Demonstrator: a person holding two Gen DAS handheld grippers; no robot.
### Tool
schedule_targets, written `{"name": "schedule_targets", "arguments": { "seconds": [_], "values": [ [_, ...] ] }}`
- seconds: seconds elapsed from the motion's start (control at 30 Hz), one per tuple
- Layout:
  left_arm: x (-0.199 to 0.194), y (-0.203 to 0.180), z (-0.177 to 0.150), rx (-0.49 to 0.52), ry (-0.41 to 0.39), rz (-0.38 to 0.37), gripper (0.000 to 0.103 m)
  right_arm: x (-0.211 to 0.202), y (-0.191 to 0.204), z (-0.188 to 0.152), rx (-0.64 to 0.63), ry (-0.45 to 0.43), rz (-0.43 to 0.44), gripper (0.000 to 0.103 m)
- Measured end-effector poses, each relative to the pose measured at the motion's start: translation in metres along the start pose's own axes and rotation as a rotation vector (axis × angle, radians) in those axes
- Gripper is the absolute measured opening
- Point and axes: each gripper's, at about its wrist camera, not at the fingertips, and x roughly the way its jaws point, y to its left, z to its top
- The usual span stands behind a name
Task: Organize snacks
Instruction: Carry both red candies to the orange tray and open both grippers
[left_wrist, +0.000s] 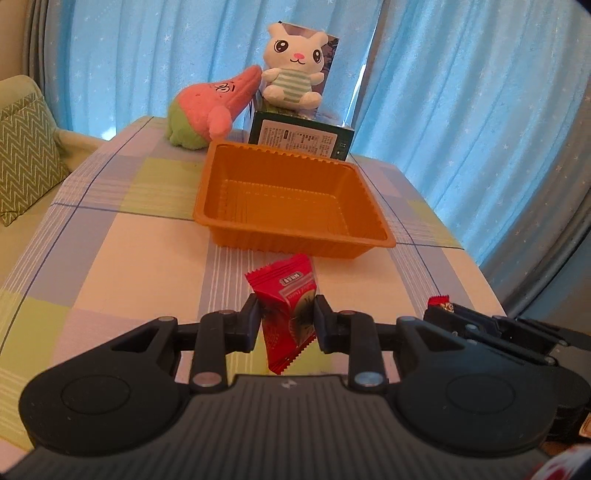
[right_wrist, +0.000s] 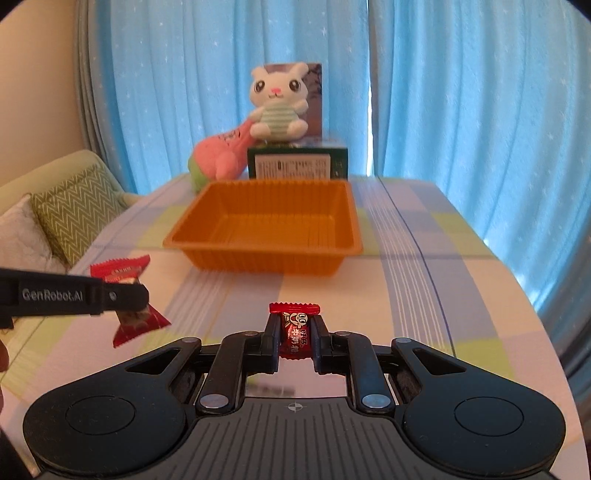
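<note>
While L gripper (left_wrist: 285, 320) clamps red packet (left_wrist: 286, 299) | R gripper (right_wrist: 294, 338) clamps small candy (right_wrist: 294, 330) | orange tray (right_wrist: 266, 254) ahead

A white bunny plush (right_wrist: 277, 101) is sitting atop a green box (right_wrist: 297, 162), a pink starfish plush (right_wrist: 221, 157) is leaning beside it, and blue curtains (right_wrist: 461, 92) are hanging behind the checkered tabletop (right_wrist: 424, 258).

Checked tablecloth (left_wrist: 129, 258) carries orange tray (left_wrist: 295, 236), green box (left_wrist: 299, 138), pink plush (left_wrist: 210, 107), apparently leaning.
</note>
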Motion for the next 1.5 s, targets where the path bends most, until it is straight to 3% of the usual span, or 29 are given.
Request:
{"name": "schedule_targets", "arguments": {
  "seconds": [0.47,0.57,0.87,0.97,1.43,1.47,1.5],
  "values": [
    [0.097,0.021,0.077,-0.015,-0.059,-0.015,0.027,0.116,-0.023,0.068,0.034,-0.050,0.026,0.017],
    [0.115,0.024,0.084,0.011,-0.066,-0.002,0.027,0.134,-0.031,0.073,0.071,-0.039,0.034,0.017],
    [0.154,0.044,0.085,-0.044,-0.045,-0.007,0.028,0.172,-0.039,0.077,0.096,-0.005,0.045,0.017],
    [0.159,0.052,0.083,-0.062,-0.033,-0.010,0.036,0.180,-0.039,0.075,0.098,0.008,0.049,0.017],
    [0.146,0.060,0.083,-0.062,-0.085,0.025,0.040,0.183,-0.039,0.081,0.181,-0.015,0.112,0.017],
    [0.146,0.060,0.083,-0.062,-0.083,0.026,0.043,0.184,-0.041,0.082,0.189,-0.010,0.113,0.018],
    [0.146,0.061,0.082,-0.061,-0.083,0.027,0.044,0.184,-0.042,0.082,0.197,-0.007,0.108,0.027]
  ]
}}
